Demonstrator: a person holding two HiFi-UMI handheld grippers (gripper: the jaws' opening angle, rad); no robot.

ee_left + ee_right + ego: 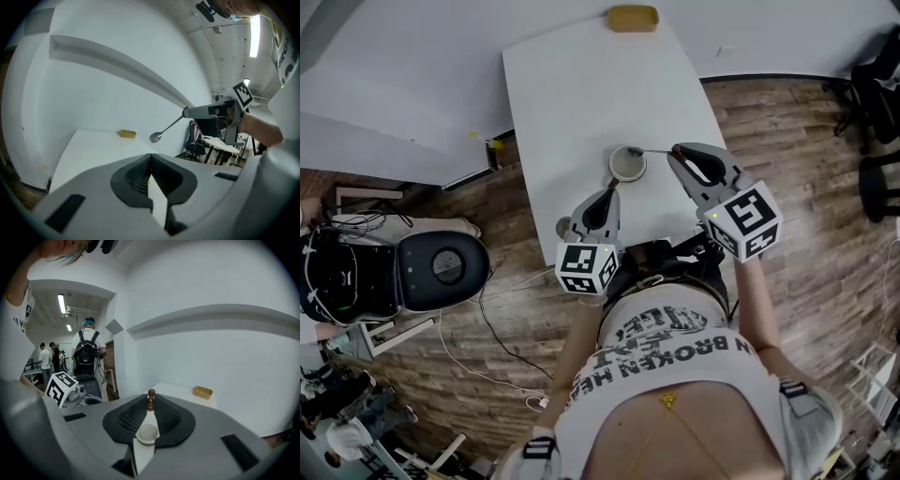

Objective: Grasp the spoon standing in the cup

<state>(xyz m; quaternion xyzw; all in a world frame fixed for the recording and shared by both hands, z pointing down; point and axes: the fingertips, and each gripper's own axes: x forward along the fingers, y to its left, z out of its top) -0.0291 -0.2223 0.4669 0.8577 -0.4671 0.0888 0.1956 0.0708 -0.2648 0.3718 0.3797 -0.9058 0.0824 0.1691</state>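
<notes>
One thin round-bowled metal spoon (156, 137) pinched in R hand-held gripper (679, 152); L hand-held gripper (151, 158) pressed together, empty.

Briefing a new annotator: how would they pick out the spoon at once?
On the white table, find the round cup near the person's edge. By the cup's far rim a thin metal spoon sticks out from the closed jaws of the right gripper. It is the only slender, shiny thing, unlike the squat cup and the tan dish at the table's far end.
</notes>
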